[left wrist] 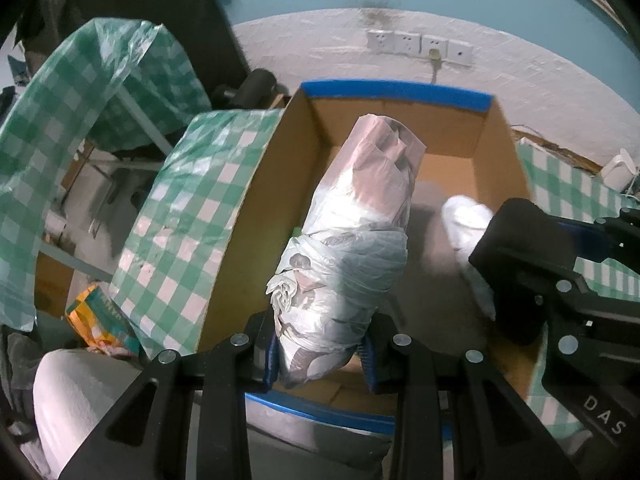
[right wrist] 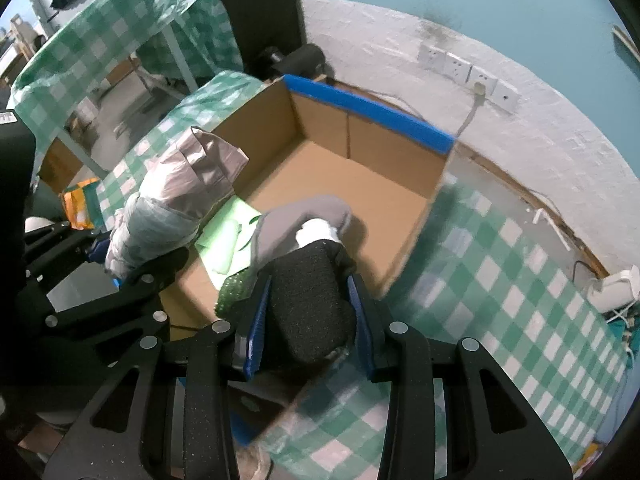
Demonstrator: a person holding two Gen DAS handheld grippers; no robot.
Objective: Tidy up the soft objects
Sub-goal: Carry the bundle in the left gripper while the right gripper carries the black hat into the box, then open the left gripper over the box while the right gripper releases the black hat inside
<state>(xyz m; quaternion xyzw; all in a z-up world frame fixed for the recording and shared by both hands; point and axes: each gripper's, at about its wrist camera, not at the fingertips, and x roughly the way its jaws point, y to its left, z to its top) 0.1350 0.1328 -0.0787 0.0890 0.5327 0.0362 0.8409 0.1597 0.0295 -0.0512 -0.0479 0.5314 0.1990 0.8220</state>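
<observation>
My left gripper (left wrist: 320, 354) is shut on a plastic-wrapped fabric bundle (left wrist: 352, 232) and holds it above the open cardboard box (left wrist: 400, 128). The bundle also shows in the right wrist view (right wrist: 176, 204), at the box's left wall. My right gripper (right wrist: 308, 320) is shut on a black rolled cloth (right wrist: 312, 304) over the near end of the box (right wrist: 360, 136). Just beyond it lie a grey cloth (right wrist: 296, 220) and a white piece (right wrist: 316, 230). The right gripper's body shows in the left wrist view (left wrist: 540, 264), with the white piece (left wrist: 468, 216) beside it.
Green items (right wrist: 224, 240) lie on the box floor at the left. The box sits on a green checked tablecloth (right wrist: 500, 272). A white wall with sockets (left wrist: 420, 46) is behind. A white kettle (right wrist: 612, 288) stands at right. An orange packet (left wrist: 96, 316) lies at left.
</observation>
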